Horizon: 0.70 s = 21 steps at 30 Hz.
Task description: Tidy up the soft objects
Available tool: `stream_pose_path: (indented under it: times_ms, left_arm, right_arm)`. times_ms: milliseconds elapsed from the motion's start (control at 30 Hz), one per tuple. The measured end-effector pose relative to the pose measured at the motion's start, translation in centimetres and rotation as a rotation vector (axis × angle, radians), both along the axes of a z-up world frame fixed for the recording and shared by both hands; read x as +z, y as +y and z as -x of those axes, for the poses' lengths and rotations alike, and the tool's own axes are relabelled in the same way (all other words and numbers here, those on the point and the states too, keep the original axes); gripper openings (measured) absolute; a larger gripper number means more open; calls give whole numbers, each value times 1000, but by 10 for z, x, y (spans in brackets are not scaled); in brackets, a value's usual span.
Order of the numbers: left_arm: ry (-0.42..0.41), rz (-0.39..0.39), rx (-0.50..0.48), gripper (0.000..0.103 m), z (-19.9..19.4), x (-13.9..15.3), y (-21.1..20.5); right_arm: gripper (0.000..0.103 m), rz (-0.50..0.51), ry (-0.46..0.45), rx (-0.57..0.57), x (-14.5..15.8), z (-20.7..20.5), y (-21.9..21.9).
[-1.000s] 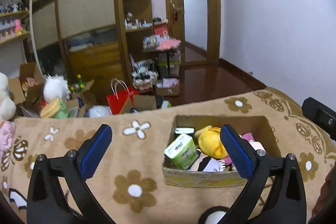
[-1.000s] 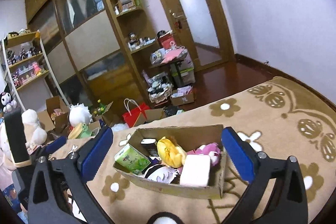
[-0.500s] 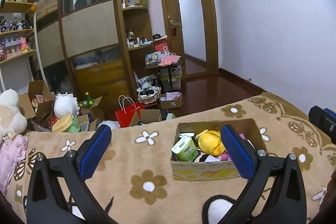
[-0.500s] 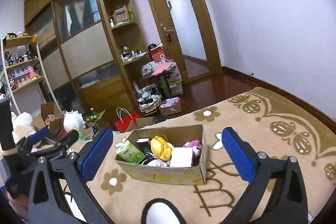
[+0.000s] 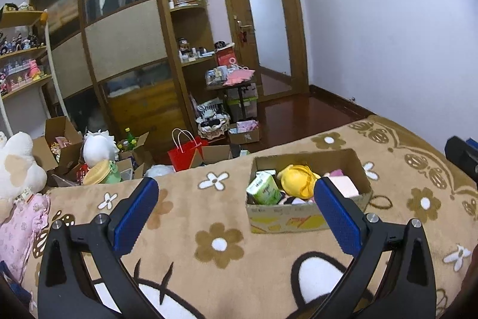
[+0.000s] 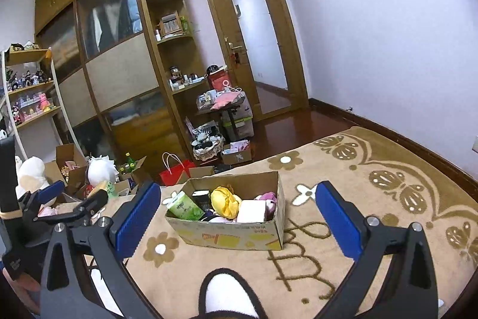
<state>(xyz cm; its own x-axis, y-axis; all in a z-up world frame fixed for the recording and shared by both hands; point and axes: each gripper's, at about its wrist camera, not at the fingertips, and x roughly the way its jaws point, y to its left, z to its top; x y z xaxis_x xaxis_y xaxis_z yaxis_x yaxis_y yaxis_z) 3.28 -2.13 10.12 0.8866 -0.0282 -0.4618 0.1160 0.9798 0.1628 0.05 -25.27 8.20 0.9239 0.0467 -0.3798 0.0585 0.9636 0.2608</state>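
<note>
A cardboard box [image 5: 286, 218] stands on the tan flowered blanket [image 5: 185, 217]; it also shows in the right wrist view [image 6: 239, 236]. Inside lie a yellow plush [image 5: 297, 180], a green tissue pack [image 5: 263, 192], a pale pink block [image 6: 252, 211] and a pink plush [image 6: 267, 196]. My left gripper [image 5: 236, 213] is open and empty, held back from the box. My right gripper [image 6: 237, 218] is open and empty, also back from the box. The left gripper shows at the left of the right wrist view [image 6: 68, 204].
A pink cloth [image 5: 21, 226] and a white plush [image 5: 18, 166] lie at the blanket's left end. Beyond the bed edge stand open cartons [image 5: 64, 139], a red bag [image 5: 185, 153] and a wardrobe [image 5: 125, 50]. A door [image 5: 266, 29] is at the back right.
Both grippers have pulled back and up from the box, which now looks smaller and farther. Both stay open and empty.
</note>
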Motion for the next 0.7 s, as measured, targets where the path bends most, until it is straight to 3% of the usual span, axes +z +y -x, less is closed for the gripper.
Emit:
stream_pose_path:
  times_ms: [267, 700]
  left_arm:
    - [25, -13, 1, 103, 1, -7, 0]
    - [74, 20, -12, 103, -8, -32, 4]
  right_arm:
    - [103, 8, 23, 0, -10, 18, -2]
    - [103, 67, 65, 17, -31, 5, 6]
